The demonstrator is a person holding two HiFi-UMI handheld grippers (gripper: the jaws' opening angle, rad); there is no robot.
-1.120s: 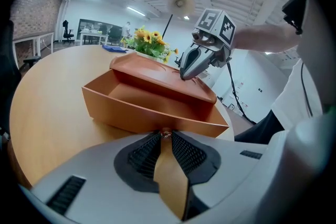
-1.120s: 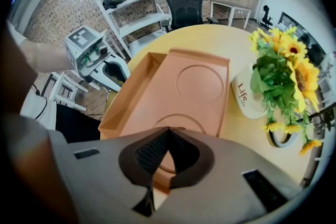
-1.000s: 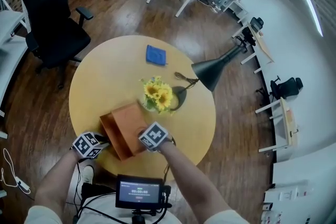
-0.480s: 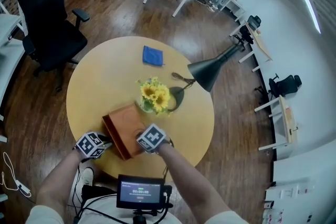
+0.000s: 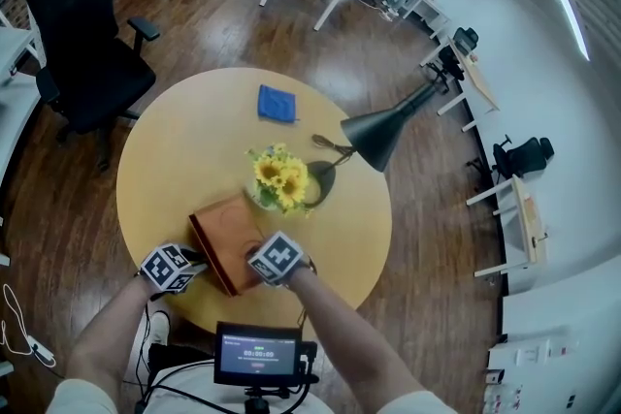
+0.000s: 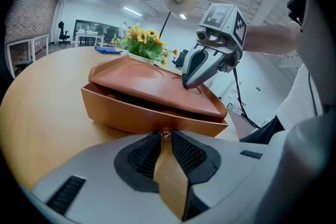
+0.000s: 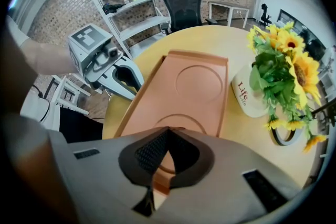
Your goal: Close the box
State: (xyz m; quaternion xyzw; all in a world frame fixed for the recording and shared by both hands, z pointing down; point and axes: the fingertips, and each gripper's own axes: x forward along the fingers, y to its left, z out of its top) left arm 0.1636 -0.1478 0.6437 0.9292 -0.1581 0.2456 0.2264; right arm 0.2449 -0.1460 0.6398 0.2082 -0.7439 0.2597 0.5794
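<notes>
- Box (image 5: 225, 239): orange-brown card, on the round wooden table (image 5: 175, 150), at the side nearest the person. It sits just beside the white vase (image 7: 251, 98) of sunflowers (image 7: 286, 63).
- Long axis, head view: runs from the table's near rim inward, leaning a little left.
- Long axis, gripper views: in the right gripper view it runs straight away from the camera, toward the black office chair (image 7: 184, 2). In the left gripper view it lies crosswise.
- Lid (image 6: 147, 75): two stamped rings in line along the long axis.
- Lid position: slopes low over the tray, not fully down. A dark slit shows between its edge and the front wall on the long side facing the left gripper.
- Right gripper (image 7: 167, 130): jaws together, nothing between them, pointing steeply down. Its tip rests on top of the lid at the nearer ring, toward the end of the box closest to the person.
- Left gripper (image 6: 166, 134): jaws closed, nothing gripped. The box lies straight ahead of its tips, broadside on.
- Left gripper tips: low and close to the front wall. Whether they touch it cannot be told.
- Overall: left gripper at the box's gaping long side, right gripper above the lid, vase on the far long side.
</notes>
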